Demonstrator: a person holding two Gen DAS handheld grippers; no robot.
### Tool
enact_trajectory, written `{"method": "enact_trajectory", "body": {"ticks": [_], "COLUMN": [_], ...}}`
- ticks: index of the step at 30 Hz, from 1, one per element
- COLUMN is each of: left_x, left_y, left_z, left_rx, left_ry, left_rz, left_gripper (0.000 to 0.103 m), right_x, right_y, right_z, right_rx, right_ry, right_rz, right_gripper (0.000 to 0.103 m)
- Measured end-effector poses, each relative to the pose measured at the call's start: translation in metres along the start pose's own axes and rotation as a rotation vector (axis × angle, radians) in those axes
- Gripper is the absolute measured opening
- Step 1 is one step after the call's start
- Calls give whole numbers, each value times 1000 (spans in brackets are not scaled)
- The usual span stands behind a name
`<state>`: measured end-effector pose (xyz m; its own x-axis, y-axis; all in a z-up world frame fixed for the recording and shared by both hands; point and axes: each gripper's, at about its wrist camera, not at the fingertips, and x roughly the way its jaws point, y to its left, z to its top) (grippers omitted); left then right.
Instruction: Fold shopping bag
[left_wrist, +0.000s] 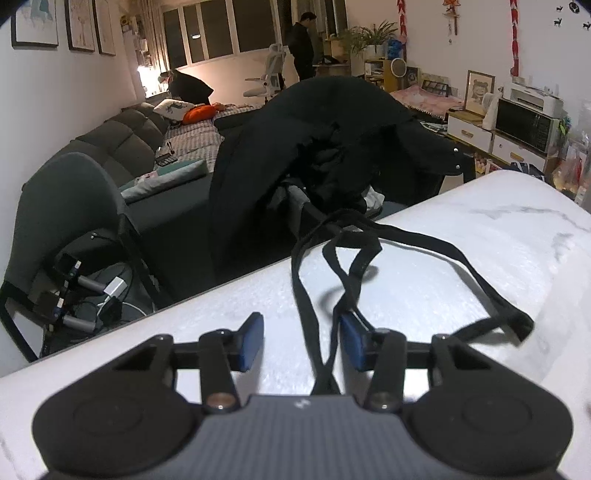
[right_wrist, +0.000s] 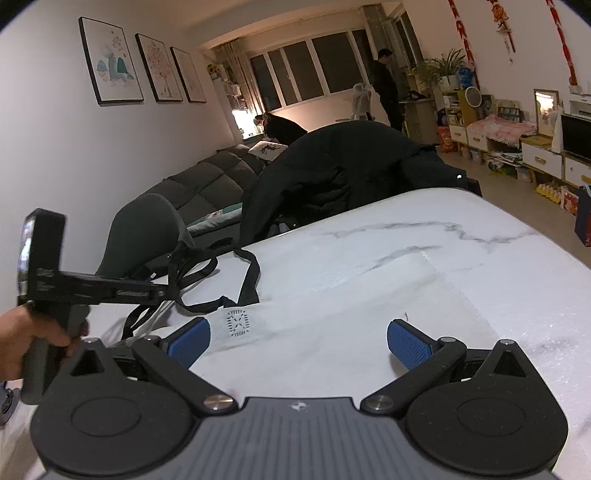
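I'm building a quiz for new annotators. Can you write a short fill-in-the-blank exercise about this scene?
1. The bag's handles are ____ in colour.
2. The white shopping bag lies on a ____ -patterned table.
3. The pads on the right gripper are ____.
4. The right gripper's jaws stand ____.

Missing words: black; marble; blue; open

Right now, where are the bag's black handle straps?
In the left wrist view the black fabric handle straps lie on the white marble table, running between the open left gripper fingers toward the far table edge.
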<state>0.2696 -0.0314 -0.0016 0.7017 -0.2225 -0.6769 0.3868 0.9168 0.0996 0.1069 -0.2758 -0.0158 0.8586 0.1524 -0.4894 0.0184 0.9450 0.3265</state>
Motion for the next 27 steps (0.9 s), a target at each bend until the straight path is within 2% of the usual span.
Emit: {"method": "enact_trajectory", "body": {"ticks": [14, 23, 25, 26, 27], "left_x": [43, 66, 69, 70, 71], "left_y": [20, 34, 33, 33, 33], "left_z": [24, 37, 37, 37, 37], "left_rx": [-147, -231, -238, -245, -256], "left_ry": [-59, -52, -63, -70, -72], "left_rz": [26, -11, -16, -25, -36], "left_gripper": [39, 39, 36, 31, 21], "right_x": [5, 6, 6, 6, 7], "right_y": [-1, -1, -1, 0, 0], "right_z": [-1, -1, 0, 0, -1], "right_rx": [20, 26, 24, 23, 22], "right_ry": [17, 16, 17, 17, 17], "right_rz": [3, -4, -4, -4, -4], "right_gripper": [103, 103, 103, 103, 103]}}
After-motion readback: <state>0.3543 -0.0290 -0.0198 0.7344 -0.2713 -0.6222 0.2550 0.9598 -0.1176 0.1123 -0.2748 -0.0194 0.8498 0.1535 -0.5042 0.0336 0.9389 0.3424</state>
